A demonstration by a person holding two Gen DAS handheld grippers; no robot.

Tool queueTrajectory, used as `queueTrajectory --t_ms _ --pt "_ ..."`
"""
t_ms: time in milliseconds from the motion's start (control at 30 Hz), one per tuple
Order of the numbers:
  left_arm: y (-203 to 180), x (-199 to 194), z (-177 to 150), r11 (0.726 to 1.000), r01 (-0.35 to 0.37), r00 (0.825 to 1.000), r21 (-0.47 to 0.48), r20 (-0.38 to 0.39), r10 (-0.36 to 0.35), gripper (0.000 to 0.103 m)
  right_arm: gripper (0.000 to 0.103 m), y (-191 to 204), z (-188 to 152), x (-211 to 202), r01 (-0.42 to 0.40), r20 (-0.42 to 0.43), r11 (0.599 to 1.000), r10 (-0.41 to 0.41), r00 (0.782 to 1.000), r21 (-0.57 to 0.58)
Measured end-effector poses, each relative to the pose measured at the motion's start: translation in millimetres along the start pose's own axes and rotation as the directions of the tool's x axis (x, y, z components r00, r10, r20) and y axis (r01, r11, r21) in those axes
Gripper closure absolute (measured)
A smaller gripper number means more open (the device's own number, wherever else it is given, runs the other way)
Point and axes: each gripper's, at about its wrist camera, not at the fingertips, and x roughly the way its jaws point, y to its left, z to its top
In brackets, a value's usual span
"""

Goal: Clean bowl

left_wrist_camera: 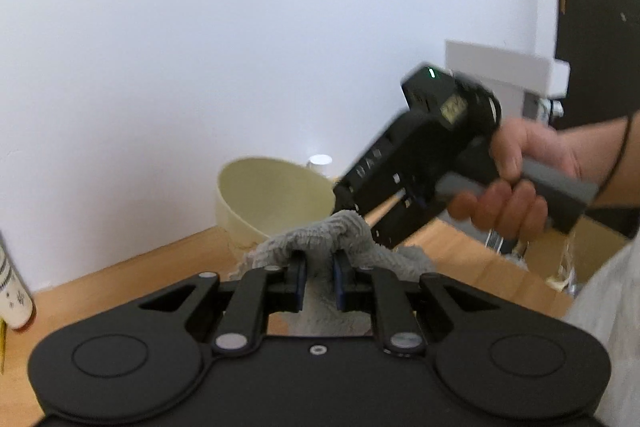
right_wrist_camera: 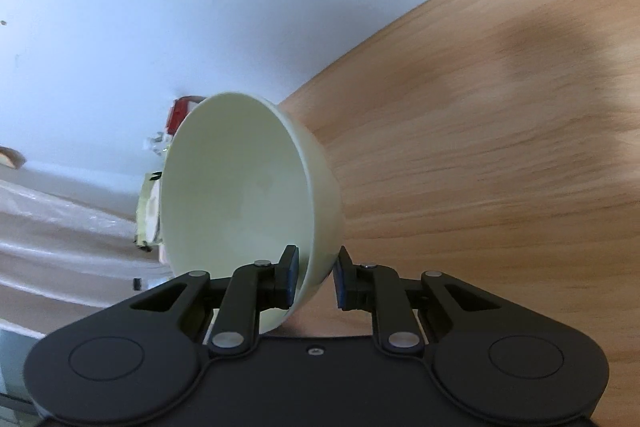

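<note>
Nearest in the left wrist view, the left gripper [left_wrist_camera: 319,281] is clamped on a grey terry cloth [left_wrist_camera: 352,247], its jaws nearly closed with the fabric bunched between and over them; the cloth sits just near of the pale cream round bowl [left_wrist_camera: 272,195].

In the right wrist view, the right gripper [right_wrist_camera: 316,277] pinches the bowl's [right_wrist_camera: 240,187] near wall, one finger inside and one outside, holding it tilted above the wooden tabletop [right_wrist_camera: 480,147]; its interior looks clean from here.

Judgement: wiping is the step in hand; the cloth should press into the bowl's inner wall and sweep round, while the right grip stays firm against slipping.
</note>
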Motion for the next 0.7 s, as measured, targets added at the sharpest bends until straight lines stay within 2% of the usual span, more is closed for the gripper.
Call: queueTrajectory --t_ms 200,533,700 --pt "5 -1 1 0.999 -0.026 1.000 0.038 -0.016 0.027 0.090 0.081 -8 -4 1 -0.020 -0.013 0.999 0.020 1.000 0.035" --pt "16 2 -6 0.994 -0.012 0.998 0.111 -0.057 0.019 0.090 0.080 -10 -11 -11 -0.056 -0.015 0.998 0.056 0.998 0.017" --pt "22 2 -10 0.991 -0.001 0.997 0.134 -0.075 0.011 0.090 0.079 -9 -13 -16 -0.044 -0.025 0.999 0.044 0.999 -0.001"
